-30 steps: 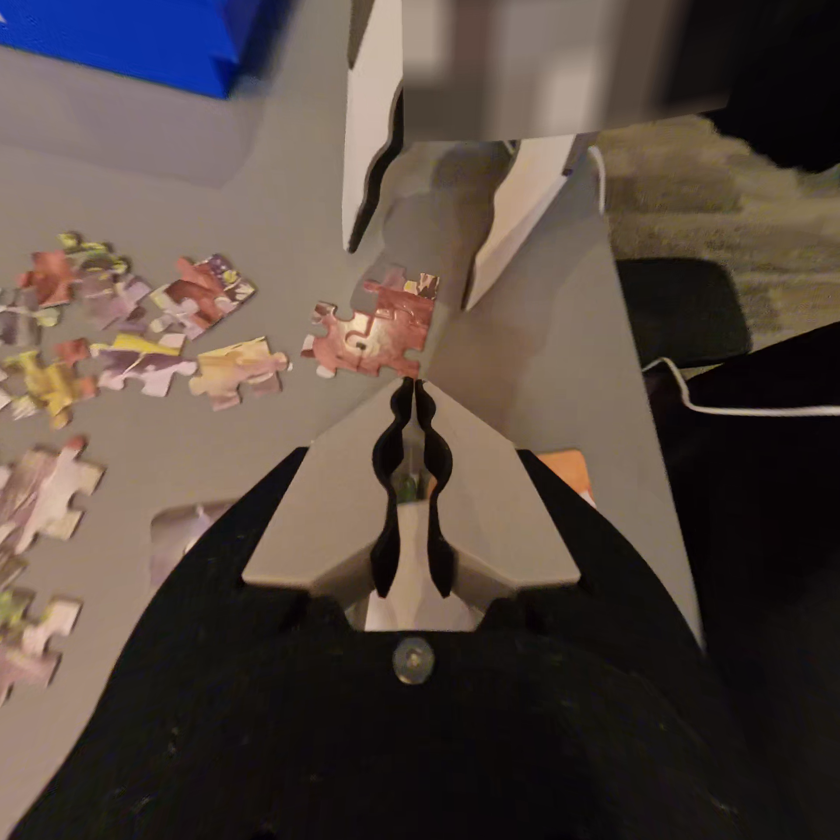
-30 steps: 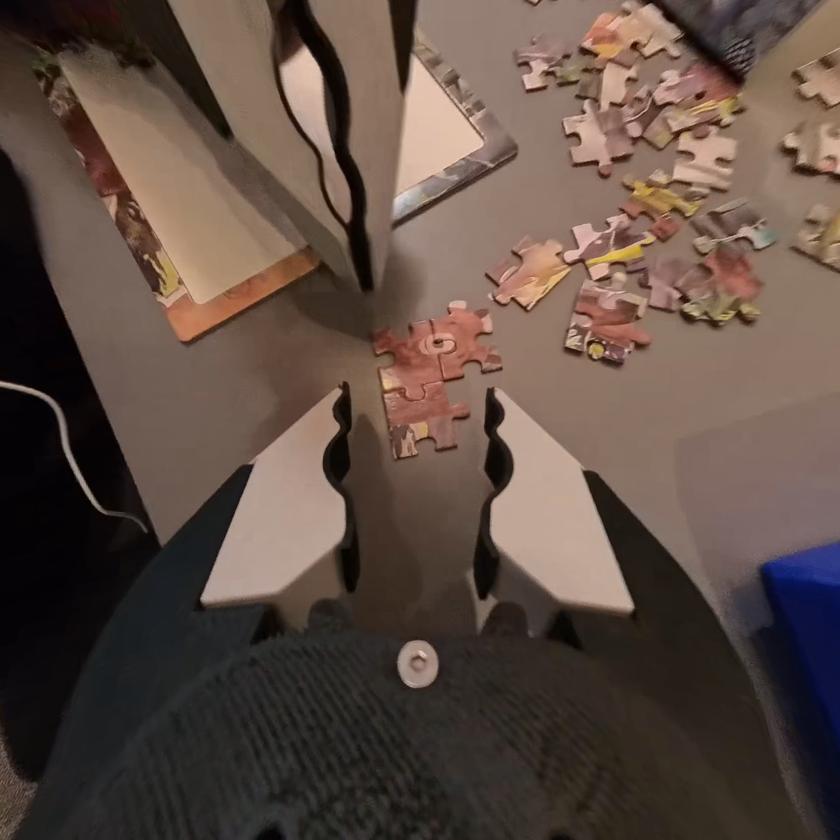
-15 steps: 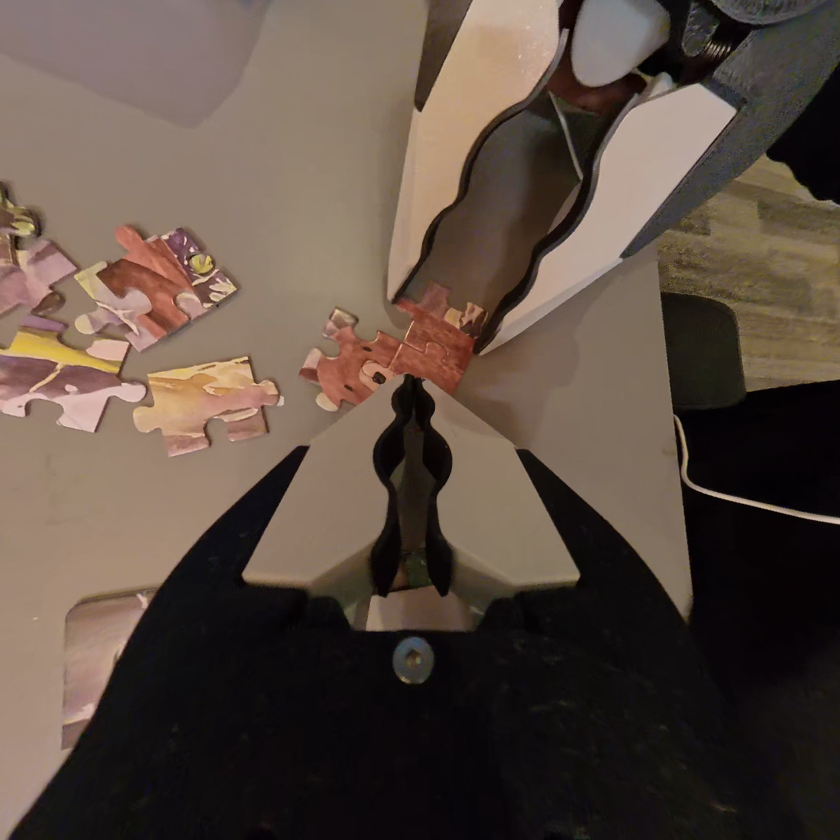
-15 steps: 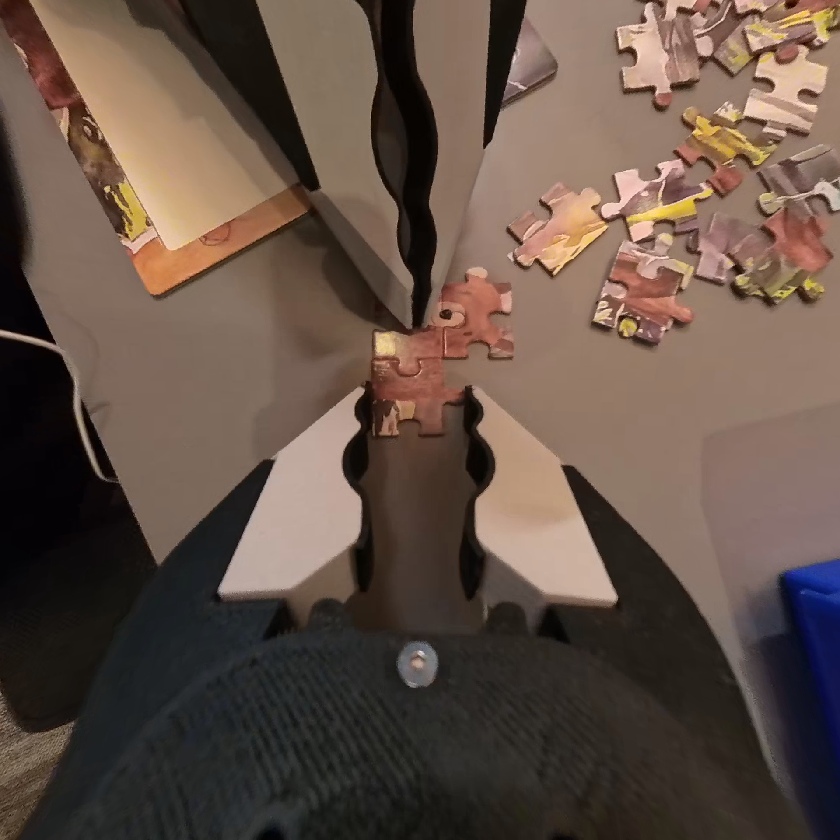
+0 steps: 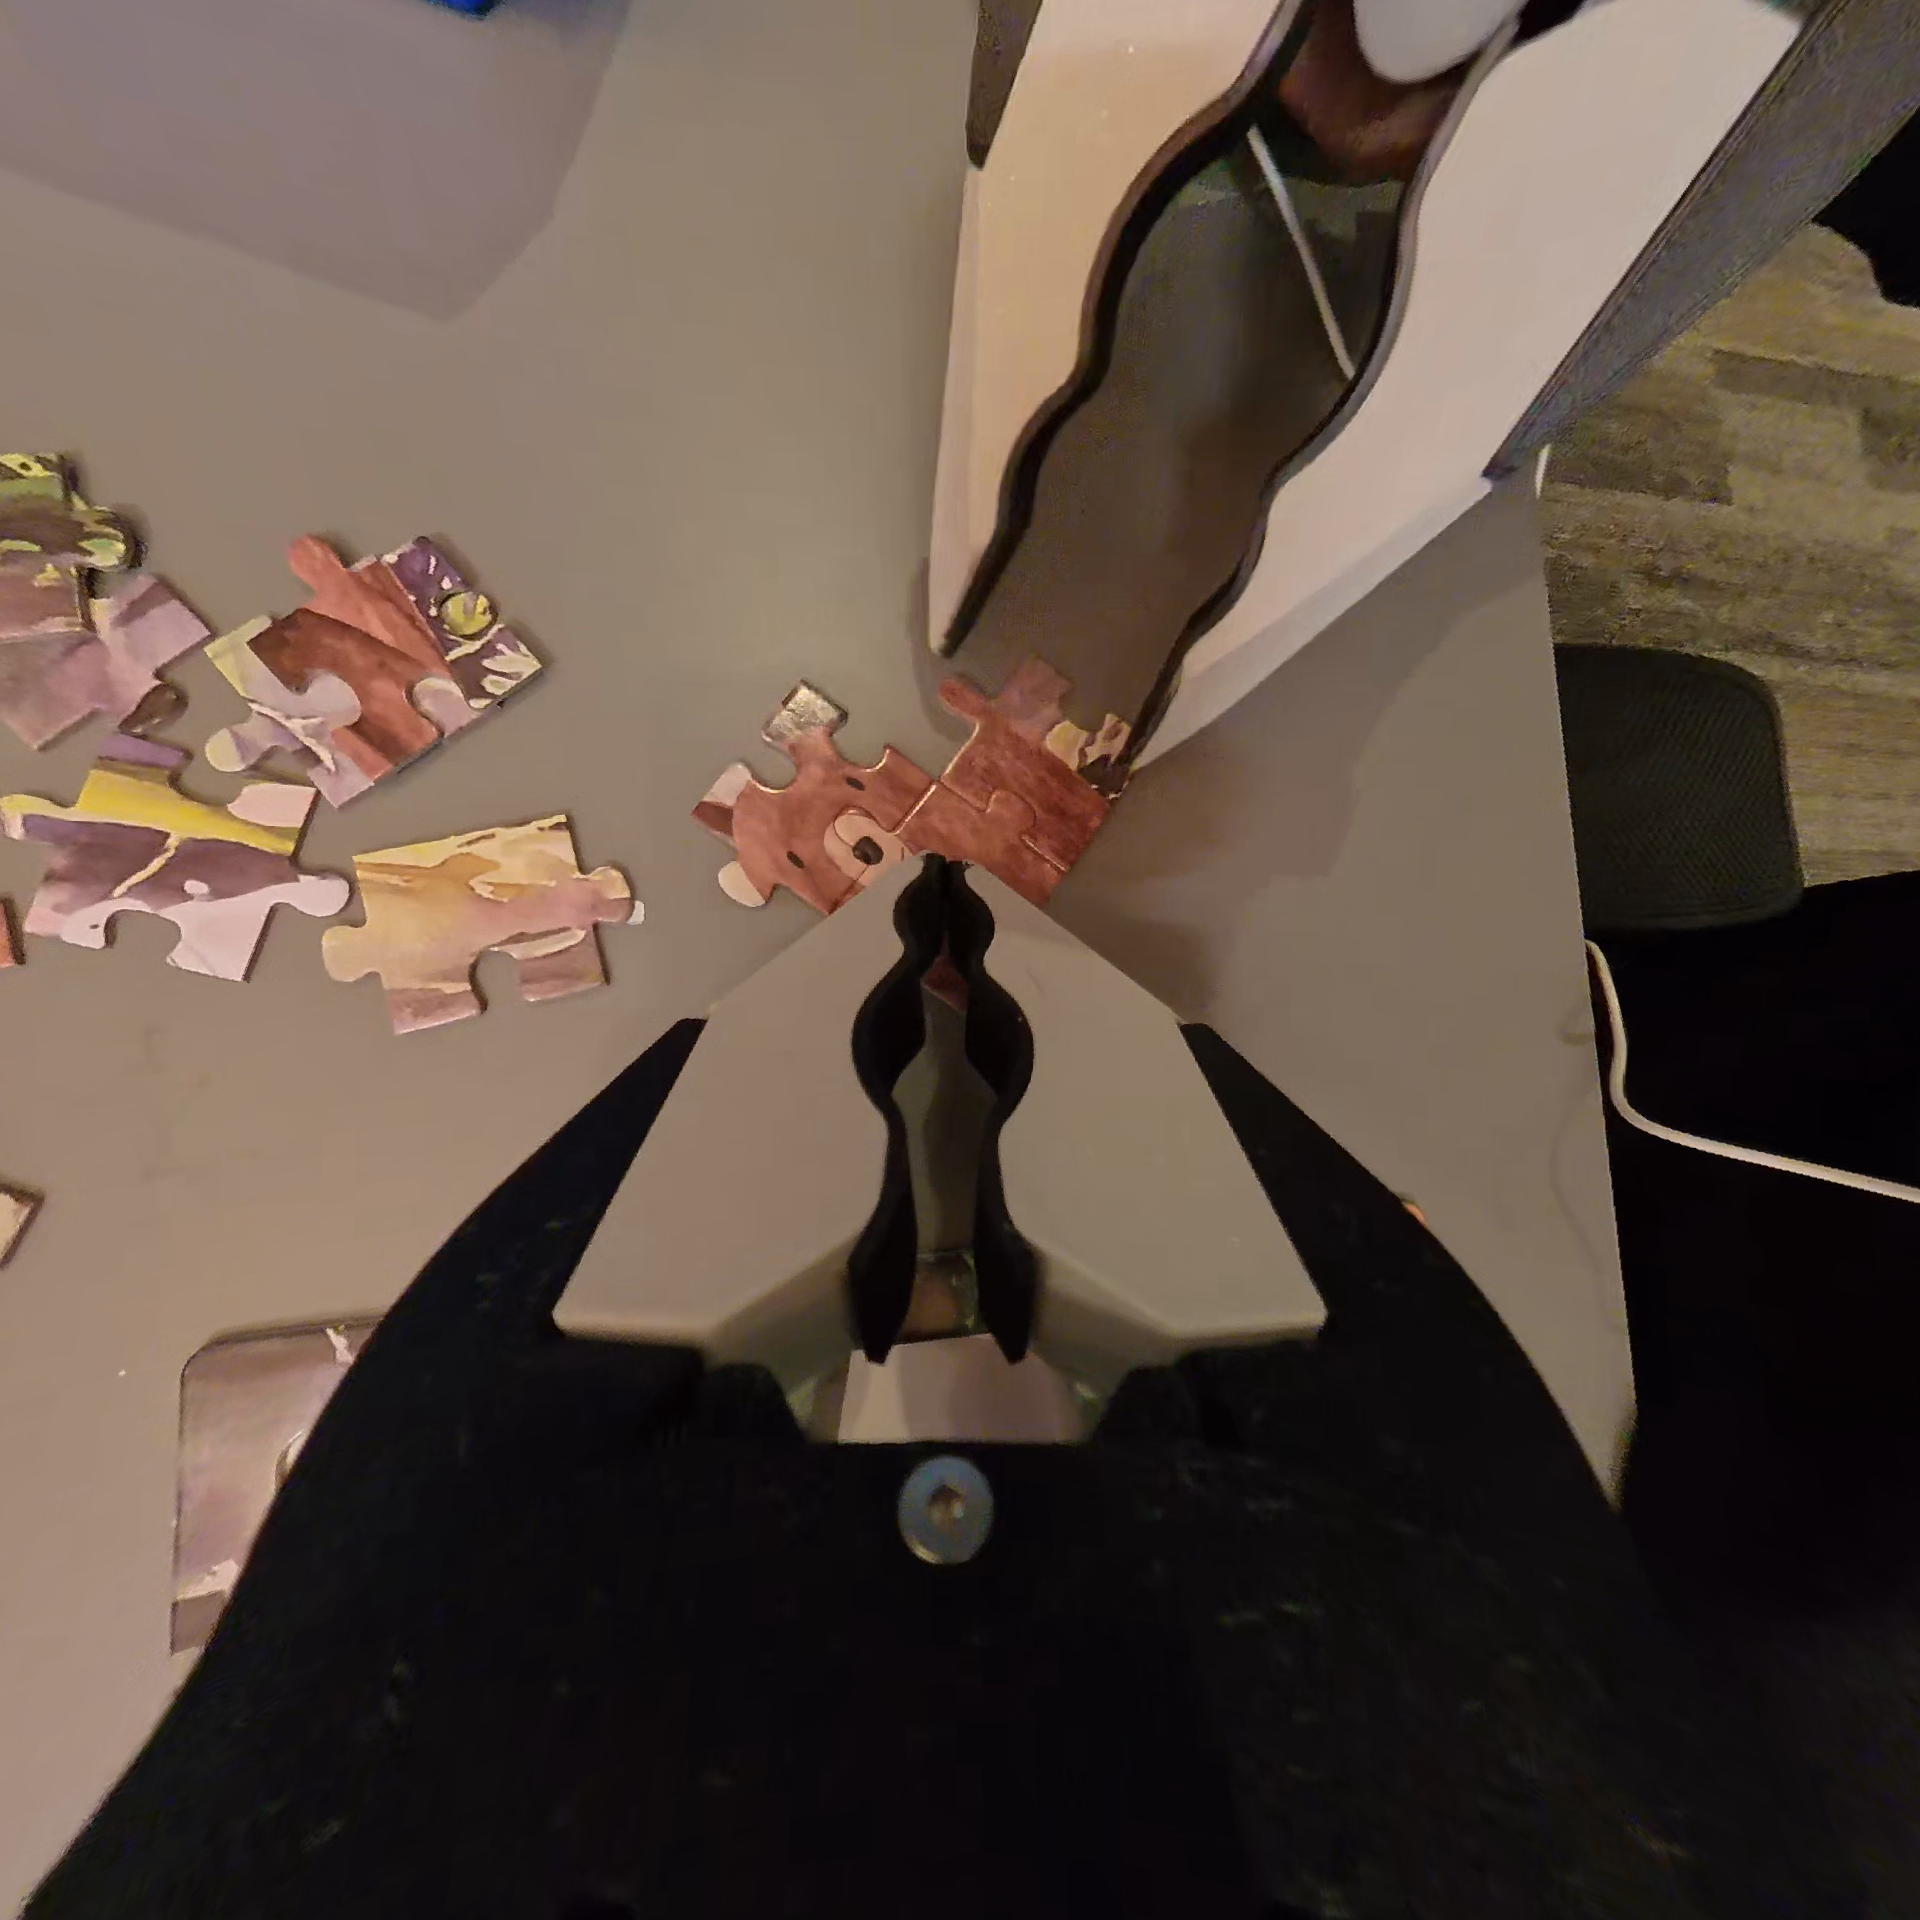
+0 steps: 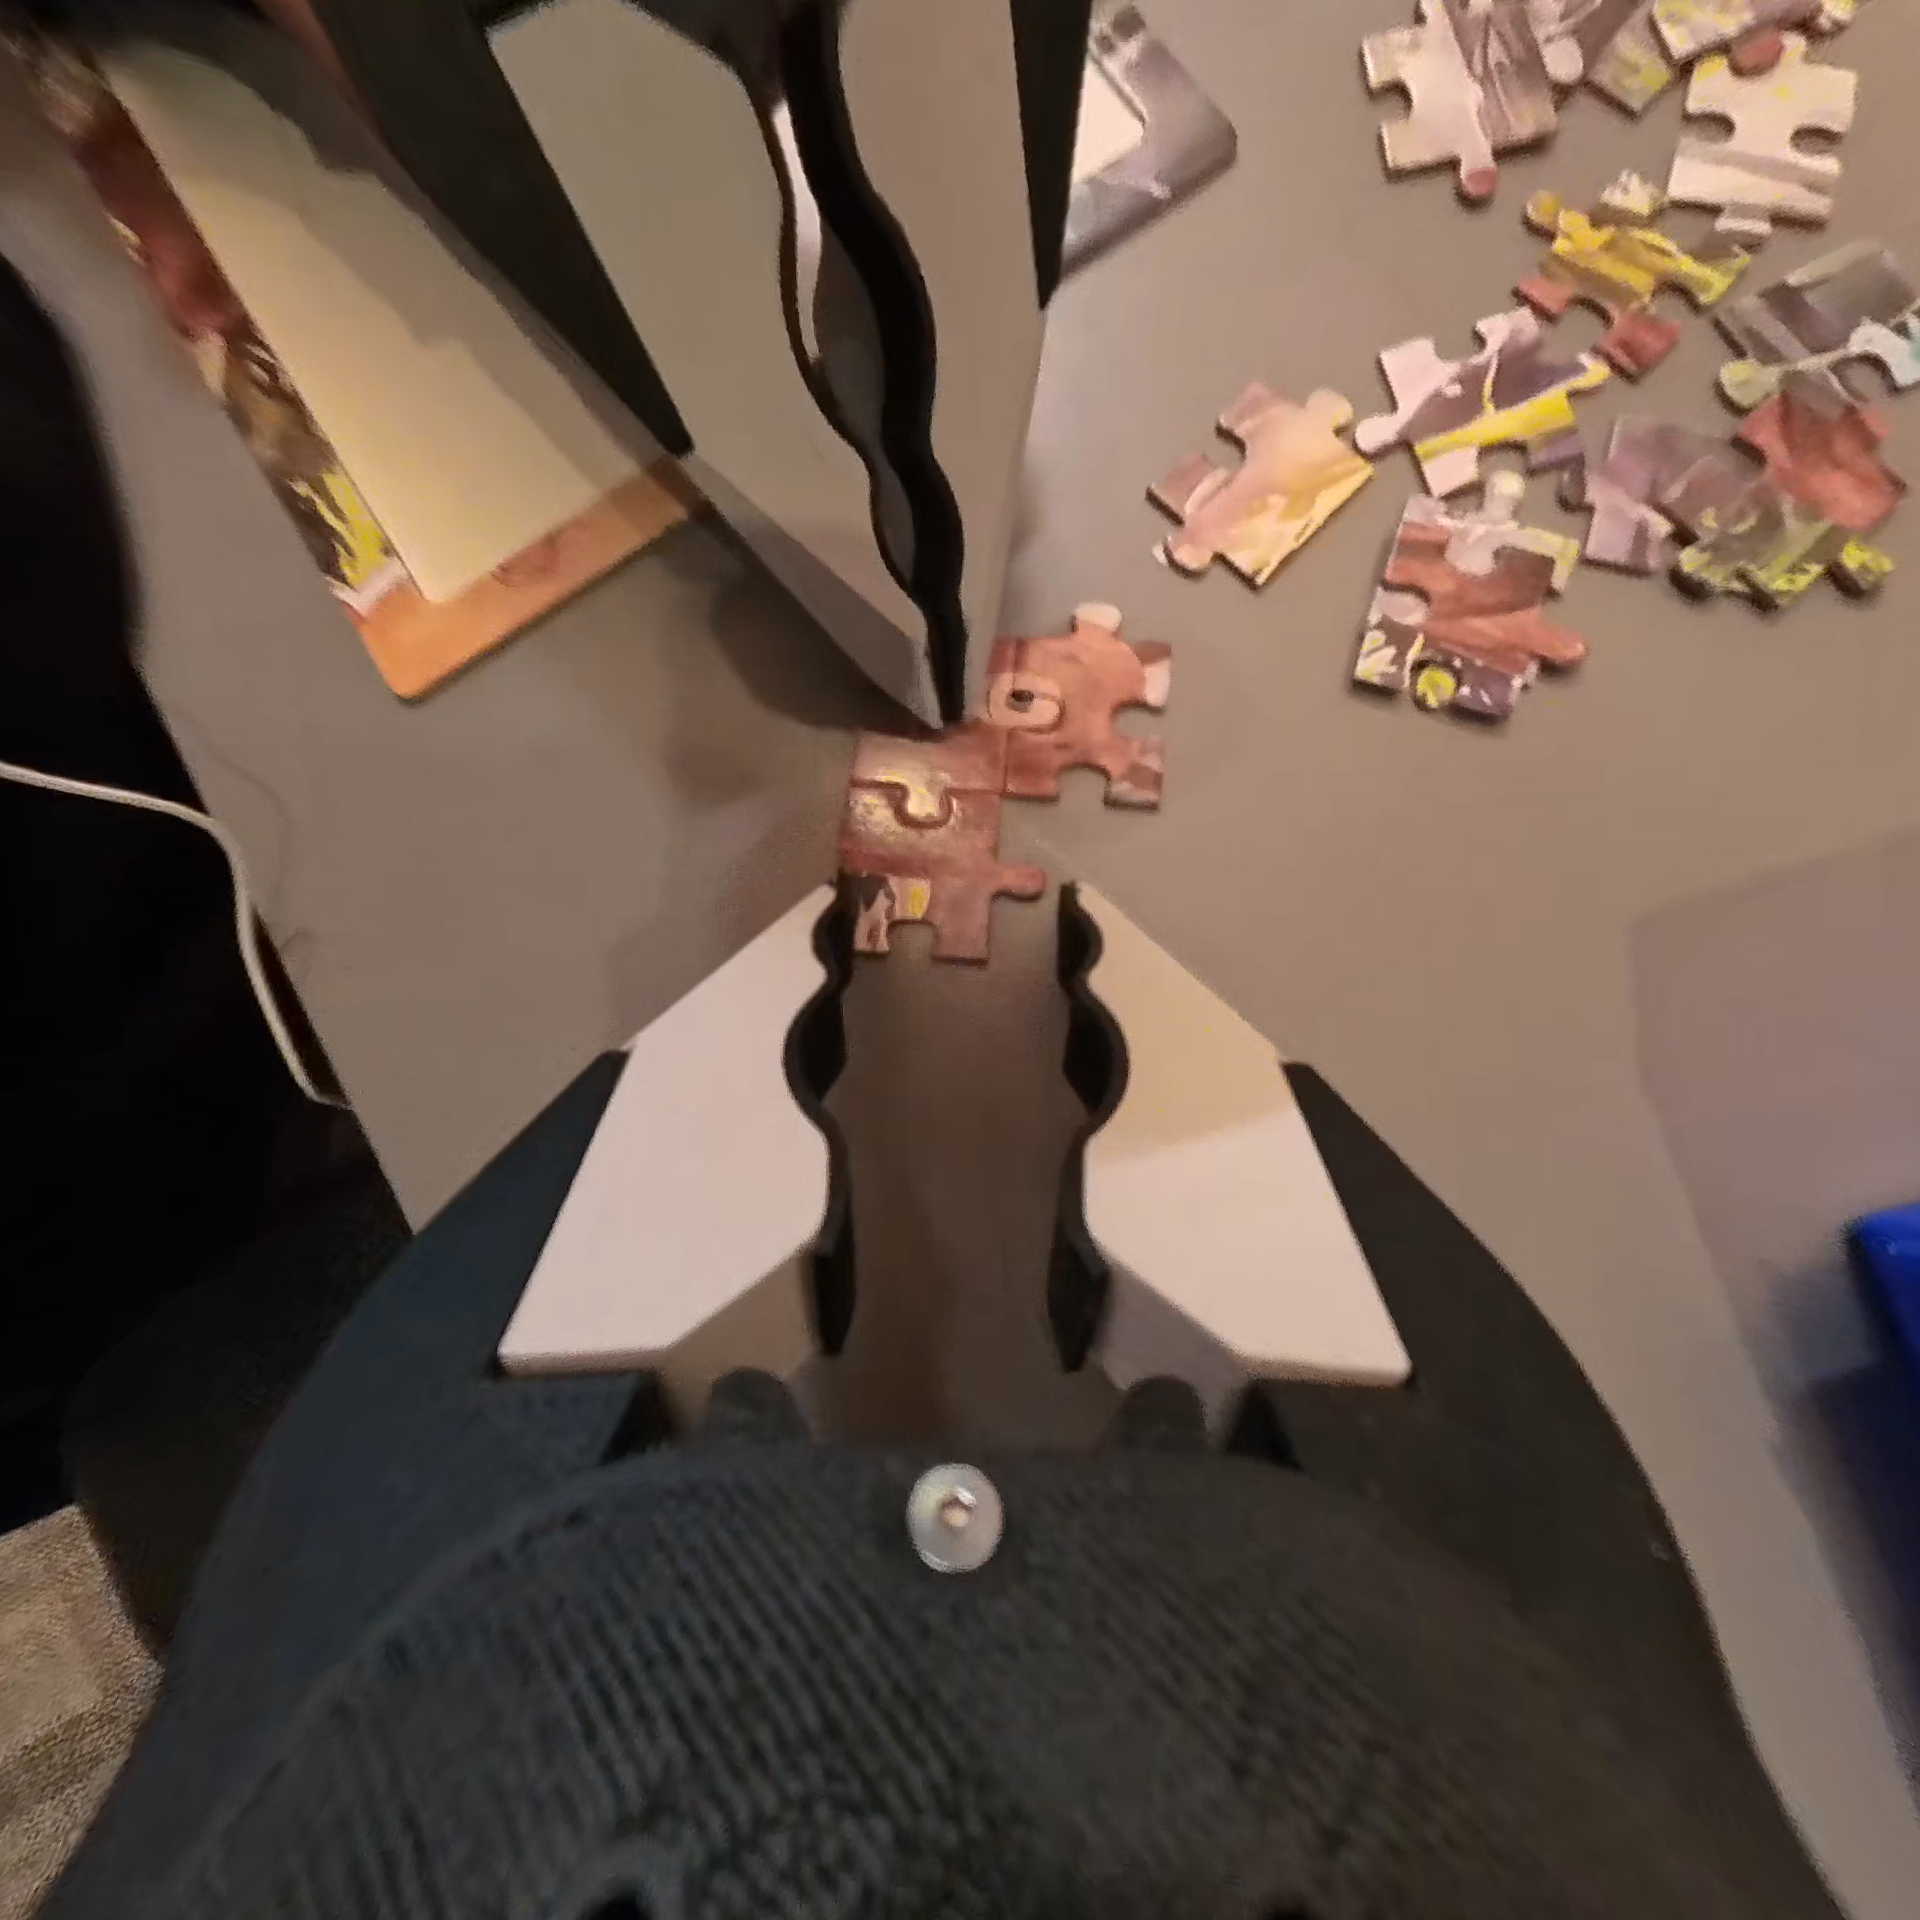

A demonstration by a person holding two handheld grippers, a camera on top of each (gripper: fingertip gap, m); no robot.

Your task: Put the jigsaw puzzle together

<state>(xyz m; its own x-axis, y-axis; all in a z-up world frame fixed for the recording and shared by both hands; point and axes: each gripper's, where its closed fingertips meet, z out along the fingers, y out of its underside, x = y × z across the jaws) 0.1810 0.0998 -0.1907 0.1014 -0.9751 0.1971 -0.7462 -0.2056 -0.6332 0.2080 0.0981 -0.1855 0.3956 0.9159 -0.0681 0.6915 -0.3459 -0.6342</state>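
Observation:
A cluster of three joined brown puzzle pieces [image 5: 914, 810] lies on the grey table near its edge; it also shows in the right wrist view [image 6: 935, 810]. My left gripper [image 5: 943, 873] is shut, and its tips rest on the near edge of the cluster. From the right wrist view it comes down from above [image 6: 951, 717]. My right gripper [image 6: 951, 904] is open. Its fingers straddle the end piece of the cluster, and the left fingertip [image 6: 831, 925] touches that piece's corner. It faces me in the left wrist view [image 5: 1044, 696].
Several loose pieces [image 5: 478, 914] lie left of the cluster, and more show in the right wrist view [image 6: 1465, 603]. The puzzle frame board [image 6: 499, 623] lies beside the left gripper. A blue box [image 6: 1891, 1299] and a white cable [image 5: 1714, 1153] sit near the table edge.
Both grippers have closed in on the brown cluster. My right gripper's fingers narrowed around the end piece. My left gripper stayed shut and came down onto the cluster.

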